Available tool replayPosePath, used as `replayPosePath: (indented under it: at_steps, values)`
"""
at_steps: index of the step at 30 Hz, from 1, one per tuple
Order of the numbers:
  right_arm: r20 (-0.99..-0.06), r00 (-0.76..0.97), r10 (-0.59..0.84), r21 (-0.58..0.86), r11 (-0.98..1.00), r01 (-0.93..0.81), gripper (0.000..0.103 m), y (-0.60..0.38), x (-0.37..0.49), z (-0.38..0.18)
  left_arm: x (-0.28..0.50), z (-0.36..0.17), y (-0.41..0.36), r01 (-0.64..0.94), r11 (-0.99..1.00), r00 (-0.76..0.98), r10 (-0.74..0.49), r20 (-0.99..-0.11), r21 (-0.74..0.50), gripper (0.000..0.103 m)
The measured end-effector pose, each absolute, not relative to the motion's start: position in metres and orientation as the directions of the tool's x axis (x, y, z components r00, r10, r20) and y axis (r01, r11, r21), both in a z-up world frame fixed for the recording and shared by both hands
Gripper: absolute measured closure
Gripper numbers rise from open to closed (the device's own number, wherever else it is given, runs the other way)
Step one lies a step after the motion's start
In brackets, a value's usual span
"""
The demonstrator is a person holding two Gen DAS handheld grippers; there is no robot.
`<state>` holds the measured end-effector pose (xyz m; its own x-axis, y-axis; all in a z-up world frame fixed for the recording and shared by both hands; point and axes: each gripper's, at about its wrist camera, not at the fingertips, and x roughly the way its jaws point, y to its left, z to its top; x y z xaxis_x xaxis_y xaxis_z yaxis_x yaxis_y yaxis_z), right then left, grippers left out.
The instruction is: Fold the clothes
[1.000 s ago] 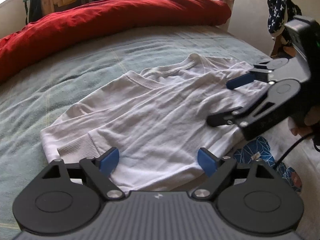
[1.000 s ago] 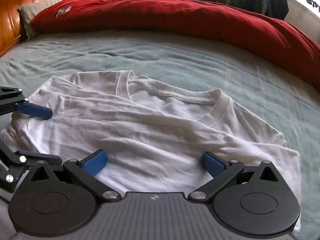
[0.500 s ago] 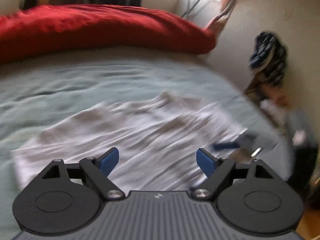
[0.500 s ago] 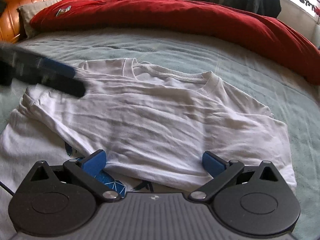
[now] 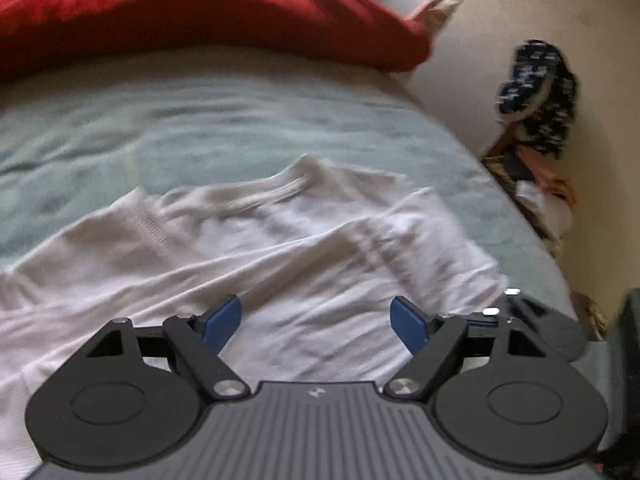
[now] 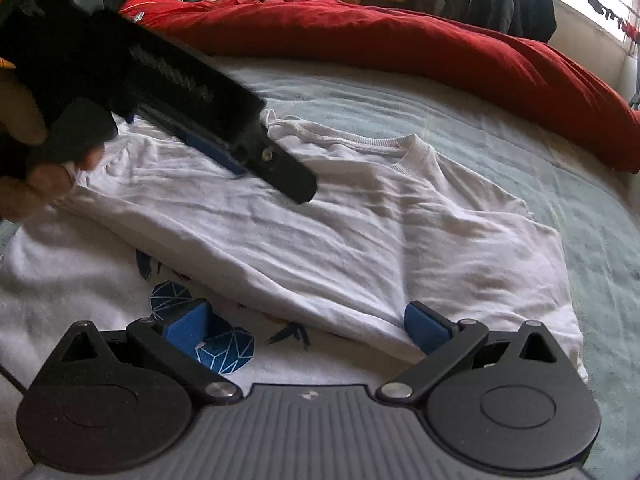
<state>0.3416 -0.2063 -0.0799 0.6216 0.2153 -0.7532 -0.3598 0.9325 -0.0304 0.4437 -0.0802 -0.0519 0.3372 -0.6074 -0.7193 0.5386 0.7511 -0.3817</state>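
While both the left gripper (image 5: pixel 316 320) and right gripper (image 6: pixel 306 328) are wide open and hold nothing, the soft, floppy white T-shirt (image 6: pixel 360 216) lies partly folded on the green bed sheet (image 6: pixel 500 128), best pinched at its thick hem corners.

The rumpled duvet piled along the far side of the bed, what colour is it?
The duvet is plain deep red, clearest in the right wrist view.
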Motion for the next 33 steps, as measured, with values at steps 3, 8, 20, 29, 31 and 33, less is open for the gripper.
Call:
replayPosePath:
  at_steps: [3, 8, 20, 29, 31, 33]
  values:
    - [-0.758, 0.620, 0.201, -0.039, 0.936, -0.350, 0.000, -0.207, 0.341, -0.076, 0.439, -0.060, -0.091, 0.576, 0.757, 0.328, -0.560, -0.761, -0.308, 0.022]
    - [-0.752, 0.630, 0.193, -0.026, 0.947, -0.321, 0.000, -0.222, 0.323, -0.068, 0.426, -0.060, -0.093, 0.608, 0.758, 0.362, -0.531, -0.766, -0.238, 0.021]
    - [-0.760, 0.612, 0.219, 0.023, 0.950, -0.311, 0.000, -0.258, 0.294, -0.057, 0.348, -0.029, -0.063, 0.532, 0.843, 0.471, -0.371, -0.800, -0.078, 0.021]
    - [-0.808, 0.518, 0.280, 0.057, 0.913, -0.404, 0.000, -0.265, 0.261, -0.075, 0.260, -0.061, -0.054, 0.353, 0.933, 0.443, -0.237, -0.864, -0.075, 0.020]
    - [-0.816, 0.501, 0.288, 0.056, 0.903, -0.426, 0.000, -0.273, 0.244, -0.077, 0.241, -0.063, -0.044, 0.303, 0.947, 0.444, -0.236, -0.864, -0.102, 0.018]
    - [-0.819, 0.500, 0.281, 0.044, 0.900, -0.433, 0.000, -0.281, 0.229, -0.078, 0.230, -0.062, -0.038, 0.301, 0.949, 0.449, -0.232, -0.863, -0.098, 0.018]
